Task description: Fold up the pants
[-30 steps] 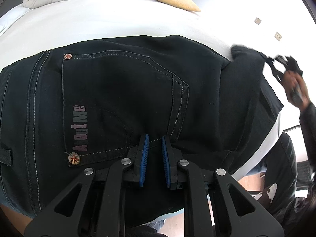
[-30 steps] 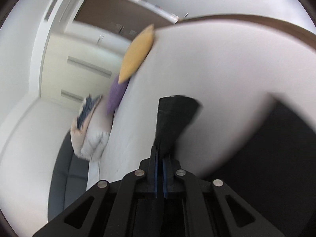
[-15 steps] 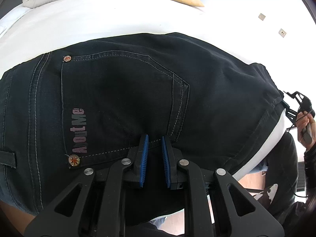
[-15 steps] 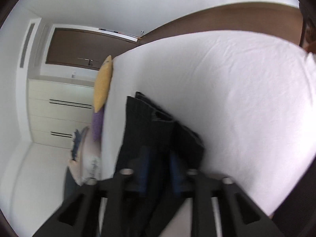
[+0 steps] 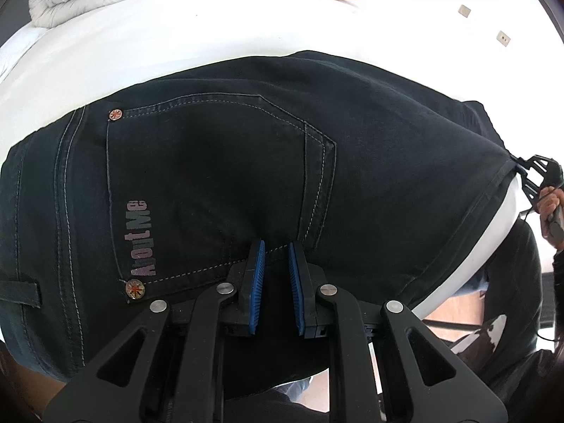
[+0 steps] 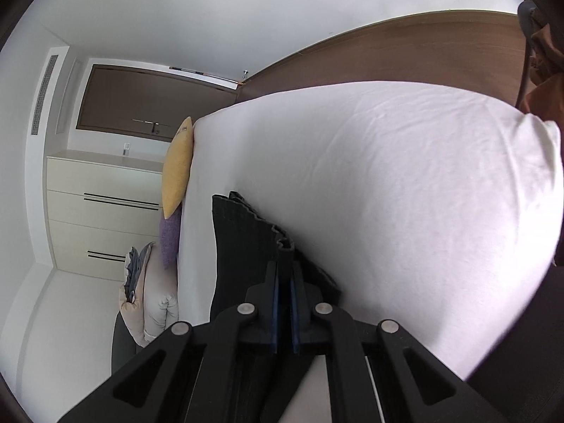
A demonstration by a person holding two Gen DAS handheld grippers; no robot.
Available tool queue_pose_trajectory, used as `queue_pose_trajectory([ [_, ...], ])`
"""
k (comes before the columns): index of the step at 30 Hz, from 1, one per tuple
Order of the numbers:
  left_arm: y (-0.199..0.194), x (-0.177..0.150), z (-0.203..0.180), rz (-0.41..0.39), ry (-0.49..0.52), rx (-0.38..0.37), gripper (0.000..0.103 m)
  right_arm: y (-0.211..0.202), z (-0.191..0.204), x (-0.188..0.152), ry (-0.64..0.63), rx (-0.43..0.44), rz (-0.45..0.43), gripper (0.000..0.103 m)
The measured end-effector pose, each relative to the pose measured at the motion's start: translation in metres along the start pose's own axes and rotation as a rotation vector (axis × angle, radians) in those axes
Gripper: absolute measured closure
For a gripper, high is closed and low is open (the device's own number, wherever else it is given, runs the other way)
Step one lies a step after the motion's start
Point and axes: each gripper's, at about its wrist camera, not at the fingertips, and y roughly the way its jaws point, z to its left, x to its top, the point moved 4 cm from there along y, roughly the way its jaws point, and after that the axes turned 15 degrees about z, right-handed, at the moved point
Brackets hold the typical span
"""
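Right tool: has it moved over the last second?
Yes. In the left wrist view the right tool has dropped from above the pants to their hem at the bed edge, its jaws closing on the cloth.

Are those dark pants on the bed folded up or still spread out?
Folded: the pants lie doubled, hem edges stacked in the right gripper on the bed.

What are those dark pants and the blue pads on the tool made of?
The pants look like dark denim: matte woven cloth, pale contrast stitching, metal rivets. The blue pads on the left tool look like ribbed rubber or soft plastic, judging by their fine ridges.
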Motion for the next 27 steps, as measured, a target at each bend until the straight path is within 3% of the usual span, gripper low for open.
queue_pose_trajectory([
  [10,-0.003,-0.003,-0.008,0.007,0.024,0.016,0.089,-0.007,-0.01,-0.006,0.017,-0.006,0.005,0.098],
  [16,-0.003,-0.007,-0.003,-0.029,0.011,-0.01,0.089,-0.003,-0.006,-0.006,-0.081,-0.047,0.024,0.099],
  [17,-0.003,-0.008,-0.002,-0.035,0.008,-0.015,0.089,-0.009,-0.001,-0.008,-0.108,-0.078,0.014,0.095],
  [19,-0.003,-0.01,0.0,-0.046,0.001,-0.028,0.089,-0.025,0.012,-0.012,-0.155,-0.188,-0.046,0.065],
  [20,-0.003,-0.01,0.003,-0.049,-0.003,-0.035,0.089,-0.035,0.018,-0.016,-0.17,-0.238,-0.09,0.033],
  [21,-0.003,-0.012,0.005,-0.053,-0.005,-0.041,0.089,-0.047,0.027,-0.024,-0.187,-0.254,-0.137,0.024],
  [22,-0.002,-0.012,0.006,-0.058,-0.009,-0.049,0.089,-0.049,0.036,-0.031,-0.218,-0.235,-0.132,0.024],
  [25,-0.002,-0.016,0.013,-0.071,-0.027,-0.074,0.089,-0.023,0.069,-0.072,-0.352,-0.144,0.079,0.028],
  [27,-0.002,-0.017,0.015,-0.074,-0.03,-0.078,0.089,0.008,0.086,-0.11,-0.4,-0.044,0.26,0.038],
])
